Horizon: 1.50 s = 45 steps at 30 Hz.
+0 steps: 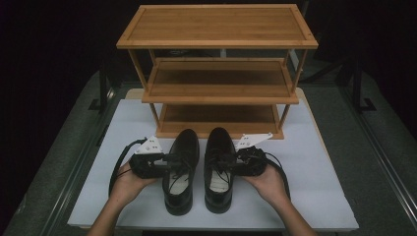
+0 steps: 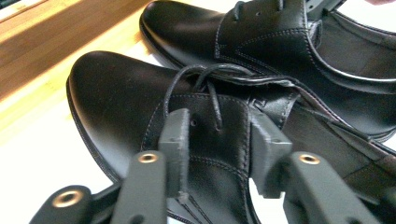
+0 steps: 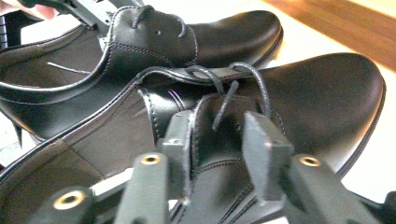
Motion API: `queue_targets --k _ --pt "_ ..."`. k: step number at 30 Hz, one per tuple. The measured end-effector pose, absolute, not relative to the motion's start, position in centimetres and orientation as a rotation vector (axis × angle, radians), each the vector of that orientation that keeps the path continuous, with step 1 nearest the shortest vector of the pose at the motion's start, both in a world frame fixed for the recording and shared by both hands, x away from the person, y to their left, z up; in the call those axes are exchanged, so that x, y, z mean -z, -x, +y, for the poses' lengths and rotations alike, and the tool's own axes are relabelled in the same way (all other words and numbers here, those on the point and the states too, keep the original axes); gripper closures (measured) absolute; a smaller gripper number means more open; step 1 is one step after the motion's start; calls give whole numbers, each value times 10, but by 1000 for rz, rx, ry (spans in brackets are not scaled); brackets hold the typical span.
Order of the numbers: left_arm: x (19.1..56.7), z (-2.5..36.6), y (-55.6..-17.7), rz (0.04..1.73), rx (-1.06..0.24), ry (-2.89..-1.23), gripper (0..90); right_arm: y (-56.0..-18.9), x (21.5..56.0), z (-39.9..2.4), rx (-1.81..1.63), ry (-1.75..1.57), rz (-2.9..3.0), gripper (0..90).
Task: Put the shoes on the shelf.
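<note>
Two black leather lace-up shoes stand side by side, toes toward the rack, on the white board. My left gripper [image 1: 172,161] comes in from the left and is shut on the lace flap of the left shoe [image 1: 181,174]. In the left gripper view its jaws [image 2: 217,137] pinch that flap on the left shoe [image 2: 116,93], with the right shoe [image 2: 196,28] behind. My right gripper [image 1: 227,161] comes in from the right, shut on the lace flap of the right shoe [image 1: 219,169]. In the right gripper view the jaws [image 3: 217,140] clamp the right shoe [image 3: 322,88]; the left shoe [image 3: 224,32] lies beyond.
A three-shelf wooden rack [image 1: 219,91] stands just past the shoes' toes, its bottom shelf at board level. The white board [image 1: 310,167] has room either side of the shoes. Dark floor and metal stands surround the table.
</note>
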<state>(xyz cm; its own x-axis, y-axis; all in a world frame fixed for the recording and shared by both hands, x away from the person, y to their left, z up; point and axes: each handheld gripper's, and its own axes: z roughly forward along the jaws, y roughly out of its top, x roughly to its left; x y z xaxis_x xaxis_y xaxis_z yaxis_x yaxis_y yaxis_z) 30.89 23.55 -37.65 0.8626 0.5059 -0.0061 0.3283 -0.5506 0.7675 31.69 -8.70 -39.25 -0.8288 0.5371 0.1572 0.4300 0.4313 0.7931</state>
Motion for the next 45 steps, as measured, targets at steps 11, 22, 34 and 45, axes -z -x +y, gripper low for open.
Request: queue_targets --k 11,22,34,45 --pt "376 236 -304 625 -306 -2169 869 -312 393 -85 -1340 -854 2527 862" --pt "373 238 -301 721 -415 -2098 873 -313 387 -97 -1354 -922 2423 868" --pt "361 226 -318 758 -428 -2049 874 -321 375 -121 -1366 -970 2362 868" --pt "350 201 -352 756 -462 -2042 873 -347 368 -138 -1339 -1025 2302 868"
